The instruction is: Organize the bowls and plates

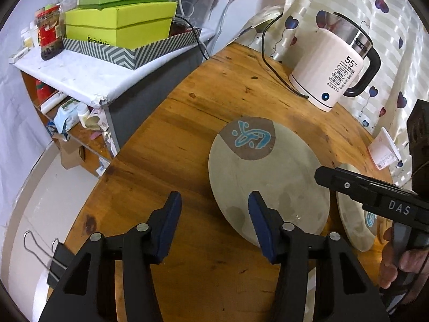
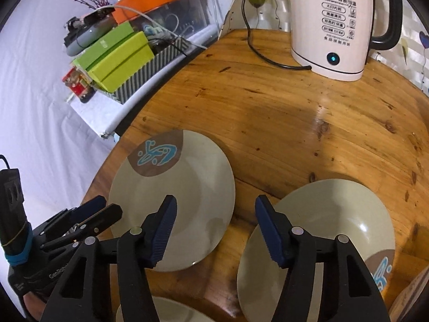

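Two pale plates lie flat on the round wooden tabletop [image 2: 308, 123], just beside each other but apart; the left plate [image 2: 171, 201] carries its brown patch on the far rim, the right plate [image 2: 329, 230] carries its patch on the near rim, and a third pale rim [image 2: 171, 310] peeks in at the near edge; both tools hang above them with nothing between the pads, jaws parted; the left tool [image 1: 214, 225] sits over the near rim of the left plate [image 1: 268, 177], the right tool [image 2: 215, 230] over the gap between the two; the step looks like a rim pick to stack one plate on the other; best to straddle the near rim with one pad under the lip, close firmly, lift level, and keep well away from the kettle [image 2: 337, 24] and its cord [image 2: 257, 51].
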